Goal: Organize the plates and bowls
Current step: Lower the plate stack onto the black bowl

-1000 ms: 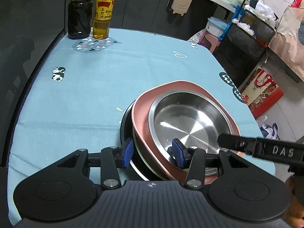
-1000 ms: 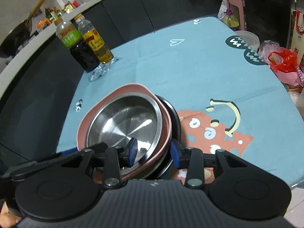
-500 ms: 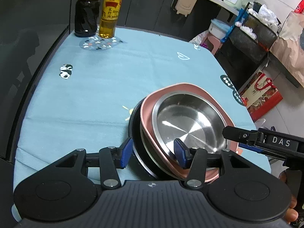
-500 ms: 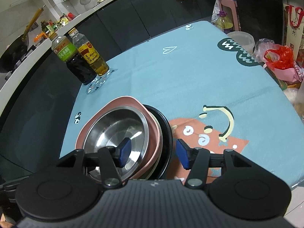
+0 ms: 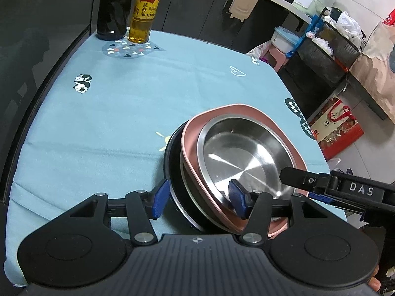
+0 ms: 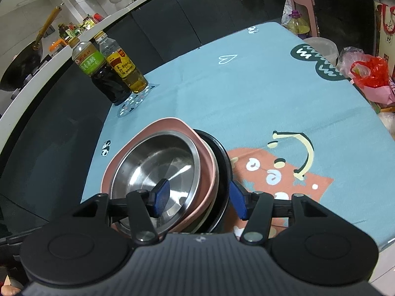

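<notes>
Your left gripper and right gripper each straddle a near edge of the stack; their jaws have just been opening, pads clear of the rims. The steel bowl nests in the pink plate, over a black dish, on the blue tablecloth. Stacking appears complete; next, back both grippers away without nudging the rims.

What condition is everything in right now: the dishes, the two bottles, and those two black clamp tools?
Steel bowl: empty, nested on top.
Pink plate: under the bowl.
Black dish: bottom of the stack, on the tablecloth.
Dark bottle: upright, capped.
Oil bottle: upright, partly full.
Left gripper: open, straddling the stack's rim, jaws just opening.
Right gripper: open, straddling the rim, just opened.
</notes>
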A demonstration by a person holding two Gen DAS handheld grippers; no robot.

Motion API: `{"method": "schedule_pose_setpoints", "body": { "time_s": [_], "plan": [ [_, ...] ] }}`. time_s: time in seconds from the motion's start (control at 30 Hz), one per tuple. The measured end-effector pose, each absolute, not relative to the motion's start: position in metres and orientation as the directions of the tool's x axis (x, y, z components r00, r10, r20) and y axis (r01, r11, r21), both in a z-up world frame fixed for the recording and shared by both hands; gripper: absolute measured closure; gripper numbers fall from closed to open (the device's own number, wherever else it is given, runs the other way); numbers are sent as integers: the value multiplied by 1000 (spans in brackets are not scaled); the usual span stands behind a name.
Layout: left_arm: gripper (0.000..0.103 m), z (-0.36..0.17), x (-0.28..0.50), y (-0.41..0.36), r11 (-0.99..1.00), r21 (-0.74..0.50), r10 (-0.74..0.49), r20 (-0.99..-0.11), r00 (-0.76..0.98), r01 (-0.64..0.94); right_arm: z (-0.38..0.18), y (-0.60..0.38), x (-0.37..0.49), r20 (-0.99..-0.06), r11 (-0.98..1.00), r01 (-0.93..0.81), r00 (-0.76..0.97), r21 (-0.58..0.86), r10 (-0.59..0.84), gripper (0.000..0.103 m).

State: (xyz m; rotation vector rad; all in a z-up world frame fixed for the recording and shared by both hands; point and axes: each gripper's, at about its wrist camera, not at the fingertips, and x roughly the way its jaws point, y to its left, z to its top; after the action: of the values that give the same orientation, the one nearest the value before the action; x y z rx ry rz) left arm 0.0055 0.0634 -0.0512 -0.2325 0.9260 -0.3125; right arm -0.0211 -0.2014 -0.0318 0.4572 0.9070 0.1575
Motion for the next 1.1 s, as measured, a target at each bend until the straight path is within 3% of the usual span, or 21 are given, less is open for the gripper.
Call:
{"method": "schedule_pose_setpoints", "body": {
  "time_s": [0.37, 1.1],
  "plan": [
    [47, -67, 17, 70, 899, -424, -417, -753, 509, 109, -42, -204, -16, -735, 876, 88, 588, 474, 338, 50],
    [39, -74, 23, 68, 886, -449, -442, -748, 494, 113, -57, -208, -7, -740, 853, 93, 551, 514, 385, 50]
  ]
}}
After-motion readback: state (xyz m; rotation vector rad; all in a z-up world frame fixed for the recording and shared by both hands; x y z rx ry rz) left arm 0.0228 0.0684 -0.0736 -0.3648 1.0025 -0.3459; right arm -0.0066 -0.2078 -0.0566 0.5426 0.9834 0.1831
